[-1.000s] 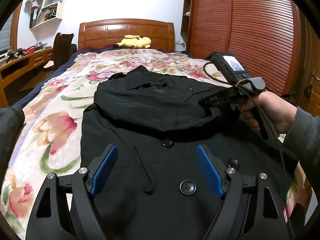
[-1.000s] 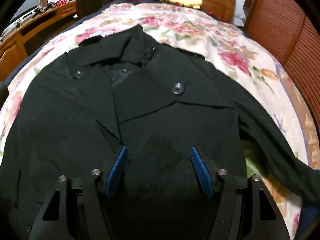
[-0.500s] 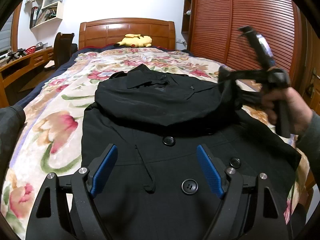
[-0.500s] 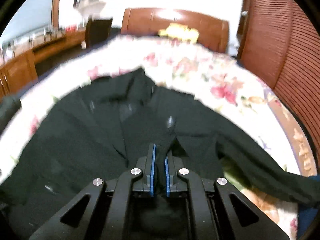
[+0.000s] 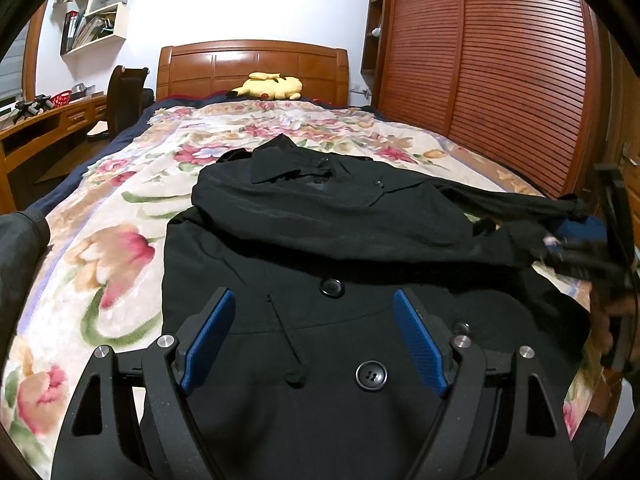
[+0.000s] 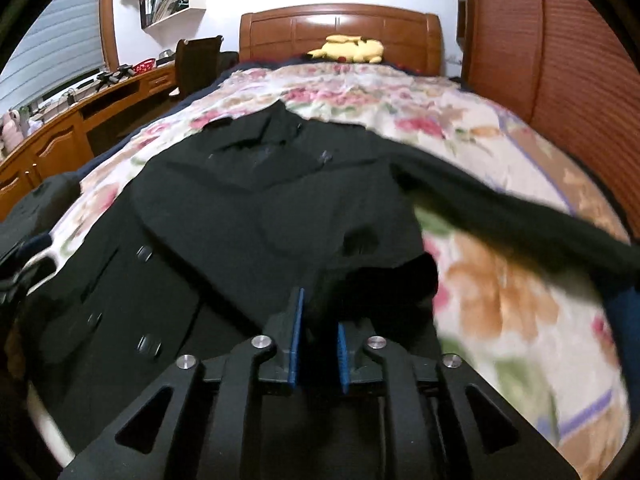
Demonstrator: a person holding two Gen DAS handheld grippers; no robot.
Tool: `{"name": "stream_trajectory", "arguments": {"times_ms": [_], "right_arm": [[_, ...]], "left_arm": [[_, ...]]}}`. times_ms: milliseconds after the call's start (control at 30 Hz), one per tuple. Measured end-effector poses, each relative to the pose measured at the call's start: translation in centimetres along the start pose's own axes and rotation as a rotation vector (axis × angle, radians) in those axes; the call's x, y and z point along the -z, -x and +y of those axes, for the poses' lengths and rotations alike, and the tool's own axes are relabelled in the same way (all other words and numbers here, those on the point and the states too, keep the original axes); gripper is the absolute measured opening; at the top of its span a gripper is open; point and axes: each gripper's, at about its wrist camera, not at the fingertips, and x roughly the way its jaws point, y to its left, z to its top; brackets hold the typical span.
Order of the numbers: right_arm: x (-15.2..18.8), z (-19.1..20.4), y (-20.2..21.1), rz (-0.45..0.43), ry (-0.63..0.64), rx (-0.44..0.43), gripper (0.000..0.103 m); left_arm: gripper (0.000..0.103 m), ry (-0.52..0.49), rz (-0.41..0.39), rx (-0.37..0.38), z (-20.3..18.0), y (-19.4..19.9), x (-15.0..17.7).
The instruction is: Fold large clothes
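right tongs [image 6: 318, 344] pinch a bunched fold of the black coat [image 5: 320, 240], their blue pads nearly together with dark cloth between them, out near the right edge of the bed [image 5: 120, 208]. left tongs [image 5: 316, 336] hover spread wide over the coat's lower front, between two of its big buttons, gripping nothing.

the coat lies face up on the floral blanket, collar toward the wooden headboard [image 5: 252, 64], where a yellow plush toy [image 5: 266, 87] rests. one layer is already folded across the chest. the right sleeve [image 6: 520, 212] stretches loose over the blanket toward the bed's right side, well apart from the body of the coat.

judging from this, the step in hand is carrying the pinched piece across the coat. the risks look like these: the grip holds only a small bunch of thick cloth, so it may slip out mid-carry; the heavy fabric may drag the already folded layer askew, since the left tongs pin nothing down; and the loose sleeve may trail behind or slide off the bed's edge, leaving a lumpy, uneven fold.
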Motion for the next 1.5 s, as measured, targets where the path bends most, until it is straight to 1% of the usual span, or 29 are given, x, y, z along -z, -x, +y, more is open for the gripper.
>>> {"name": "stream_trajectory", "arguments": {"times_ms": [33, 100, 167, 267, 300, 433, 533, 600, 667, 800, 867, 967, 1033, 1167, 1300, 1367, 1467, 1500], "right_arm": [[0.5, 0.3, 0.2, 0.008, 0.001, -0.002, 0.026], [1.6, 0.8, 0.8, 0.019, 0.010, -0.008, 0.046], [2.2, 0.5, 1.3, 0.019, 0.013, -0.011, 0.051], [3.1, 0.3, 2.3, 0.022, 0.015, -0.006, 0.053], [3.1, 0.8, 3.4, 0.014, 0.019, -0.001, 0.053], [1.6, 0.7, 6.3, -0.064, 0.051, 0.043, 0.053], [0.2, 0.9, 6.2, -0.096, 0.053, 0.067, 0.053], [-0.9, 0.6, 5.5, -0.099, 0.064, 0.107, 0.053], [-1.7, 0.2, 4.0, -0.083, 0.065, 0.144, 0.053], [-2.5, -0.6, 0.5, 0.002, 0.029, 0.169, 0.053], [-2.0, -0.7, -1.0, 0.053, 0.020, 0.153, 0.053], [-0.1, -0.6, -3.1, 0.151, 0.019, 0.129, 0.053], [1.3, -0.3, -3.9, 0.191, 0.035, 0.124, 0.053], [2.4, -0.3, -3.8, 0.178, 0.024, 0.114, 0.053], [2.9, -1.0, -4.5, 0.175, 0.008, 0.094, 0.054], [2.4, -1.1, -4.1, 0.161, 0.014, 0.098, 0.055], [3.3, -0.9, -3.1, 0.135, 0.024, 0.120, 0.055], [3.4, -1.1, -3.4, 0.127, 0.030, 0.131, 0.056]], "left_arm": [[0.082, 0.001, -0.002, 0.000, 0.0, 0.0, 0.0], [0.082, 0.004, -0.005, 0.003, 0.0, 0.1, -0.1], [0.082, 0.005, -0.003, 0.000, 0.0, 0.1, -0.1], [0.082, 0.006, -0.003, 0.000, 0.0, 0.2, -0.2], [0.082, 0.006, -0.003, 0.000, 0.0, 0.2, -0.2], [0.082, 0.015, -0.008, -0.002, 0.3, 0.1, -0.3], [0.082, 0.025, -0.005, 0.002, 0.4, -0.1, -0.3], [0.082, 0.023, -0.003, 0.002, 0.4, -0.1, -0.3], [0.082, 0.017, -0.003, 0.001, 0.3, -0.1, -0.3], [0.082, 0.008, 0.000, 0.000, 0.3, 0.0, -0.2], [0.082, 0.008, 0.000, 0.001, 0.3, 0.0, -0.2], [0.082, 0.010, -0.003, 0.003, 0.3, 0.0, -0.2], [0.082, 0.015, -0.006, 0.008, 0.5, 0.1, -0.2], [0.082, 0.033, -0.018, 0.018, 0.7, 0.3, -0.4], [0.082, 0.038, -0.024, 0.022, 0.5, 0.3, -0.5], [0.082, 0.033, -0.028, 0.023, 0.4, 0.5, -0.5], [0.082, 0.022, -0.026, 0.018, 0.3, 0.5, -0.4], [0.082, 0.020, -0.025, 0.017, 0.3, 0.5, -0.4]]}}
